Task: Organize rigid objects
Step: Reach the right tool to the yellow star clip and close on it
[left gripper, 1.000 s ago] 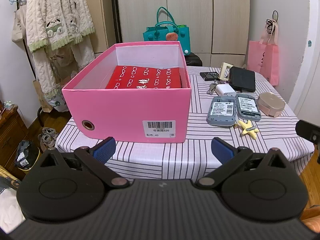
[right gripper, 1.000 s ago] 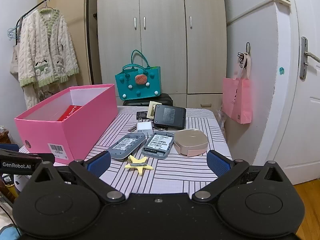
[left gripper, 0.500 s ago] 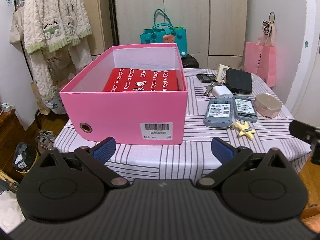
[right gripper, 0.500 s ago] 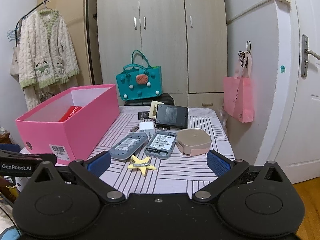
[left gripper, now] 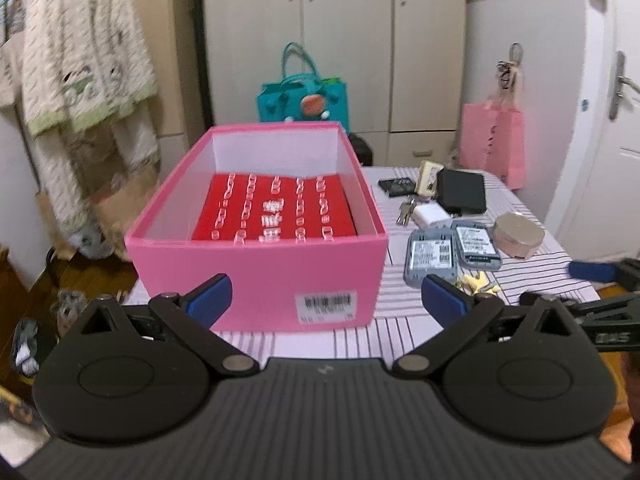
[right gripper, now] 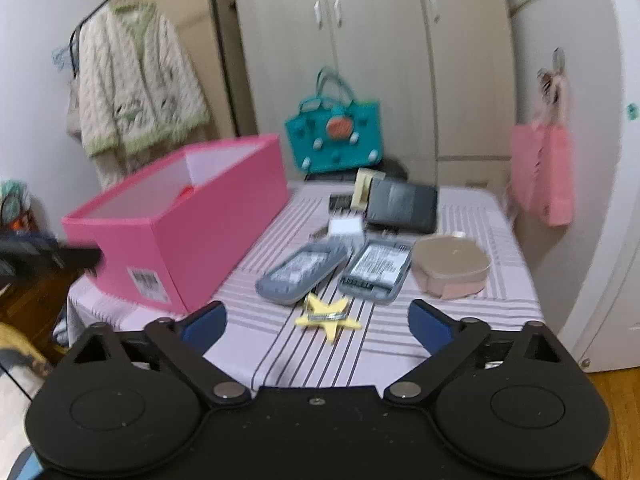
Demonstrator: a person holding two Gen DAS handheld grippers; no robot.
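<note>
both claws wide over the striped table

the left claw (left gripper: 326,294) gapes in front of the pink box (left gripper: 260,276), holding nothing. a red case (left gripper: 276,210) lies flat inside the box. the right claw (right gripper: 318,324) is spread wide too, its jaws just narrowing a touch, nothing gripped. a yellow star (right gripper: 328,315) lies on the table (right gripper: 440,320) between its tips. past it two grey cases (right gripper: 302,266) sit side by side, a round tin (right gripper: 450,266) to their right.
</note>
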